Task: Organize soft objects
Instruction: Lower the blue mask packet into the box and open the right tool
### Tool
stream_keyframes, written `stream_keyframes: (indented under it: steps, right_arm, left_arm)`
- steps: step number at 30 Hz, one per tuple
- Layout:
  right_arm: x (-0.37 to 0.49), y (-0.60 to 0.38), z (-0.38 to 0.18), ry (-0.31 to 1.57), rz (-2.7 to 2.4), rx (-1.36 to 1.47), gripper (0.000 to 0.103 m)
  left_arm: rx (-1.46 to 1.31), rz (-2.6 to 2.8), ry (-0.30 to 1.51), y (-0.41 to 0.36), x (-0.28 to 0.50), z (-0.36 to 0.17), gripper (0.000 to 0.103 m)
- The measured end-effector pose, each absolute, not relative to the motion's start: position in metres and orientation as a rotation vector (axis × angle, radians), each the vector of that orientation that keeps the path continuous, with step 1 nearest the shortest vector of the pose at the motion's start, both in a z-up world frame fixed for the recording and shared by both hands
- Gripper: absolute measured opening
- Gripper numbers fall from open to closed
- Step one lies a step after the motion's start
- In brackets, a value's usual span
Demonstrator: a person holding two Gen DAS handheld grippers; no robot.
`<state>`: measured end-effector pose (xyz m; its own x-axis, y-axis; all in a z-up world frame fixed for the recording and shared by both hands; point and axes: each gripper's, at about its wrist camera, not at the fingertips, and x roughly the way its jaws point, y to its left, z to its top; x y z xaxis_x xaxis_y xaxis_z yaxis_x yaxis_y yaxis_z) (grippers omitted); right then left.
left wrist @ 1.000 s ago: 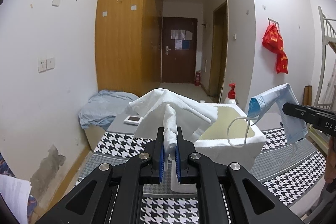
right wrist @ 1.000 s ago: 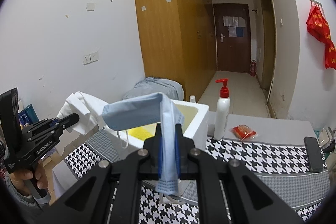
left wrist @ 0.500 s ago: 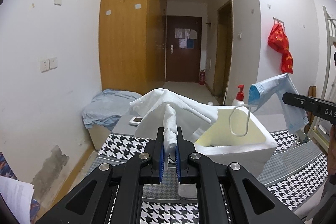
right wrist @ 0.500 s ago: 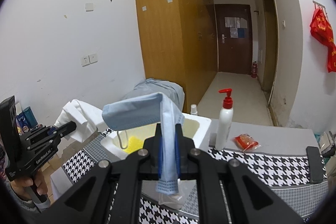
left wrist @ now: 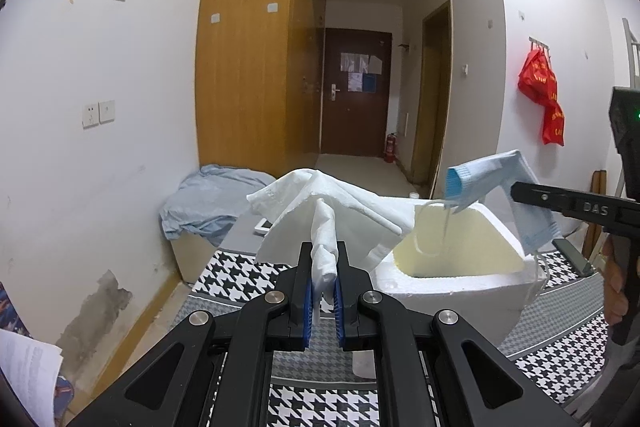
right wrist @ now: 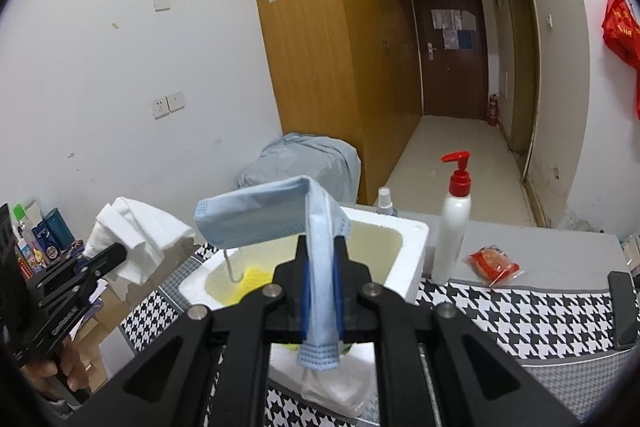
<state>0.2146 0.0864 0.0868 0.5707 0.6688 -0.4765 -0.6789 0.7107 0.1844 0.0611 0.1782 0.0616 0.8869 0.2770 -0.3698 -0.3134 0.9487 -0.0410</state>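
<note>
Left wrist view: right tongs (left wrist: pixel 516 193), lettered "DAS", clamp blue mask (left wrist: pixel 486 177)

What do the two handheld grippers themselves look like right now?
Both the left gripper and the right gripper are matte black linkages with silver pivot bolts and blue-lined jaws. Each shows white lettering on its side in the other camera. Bare hands hold the handles.

Black left hand-held gripper (left wrist: pixel 322 291), blue finger pads (left wrist: pixel 307 301), silver screws, bare-skinned hand (right wrist: pixel 70 375)
</note>
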Motion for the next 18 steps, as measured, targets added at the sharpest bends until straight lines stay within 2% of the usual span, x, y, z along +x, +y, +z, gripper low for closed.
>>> stream_keyframes:
  steps: [10, 11, 13, 14, 18]
  right_arm:
    - [0.229, 0.104, 0.077, 0.58, 0.758, -0.031, 0.013]
    - [0.231, 0.107, 0.076, 0.58, 0.755, -0.039, 0.017]
    - [0.234, 0.11, 0.073, 0.594, 0.754, -0.047, 0.043]
    - [0.235, 0.111, 0.071, 0.599, 0.756, -0.049, 0.061]
    - [0.234, 0.112, 0.067, 0.613, 0.75, -0.058, 0.069]
  left_arm:
    - [-0.114, 0.3, 0.376, 0.183, 0.062, 0.058, 0.009]
    - [-0.116, 0.3, 0.377, 0.184, 0.061, 0.057, 0.009]
    - [-0.119, 0.3, 0.379, 0.185, 0.061, 0.057, 0.009]
    - [-0.119, 0.299, 0.379, 0.186, 0.063, 0.058, 0.009]
    - [-0.125, 0.3, 0.38, 0.188, 0.062, 0.058, 0.009]
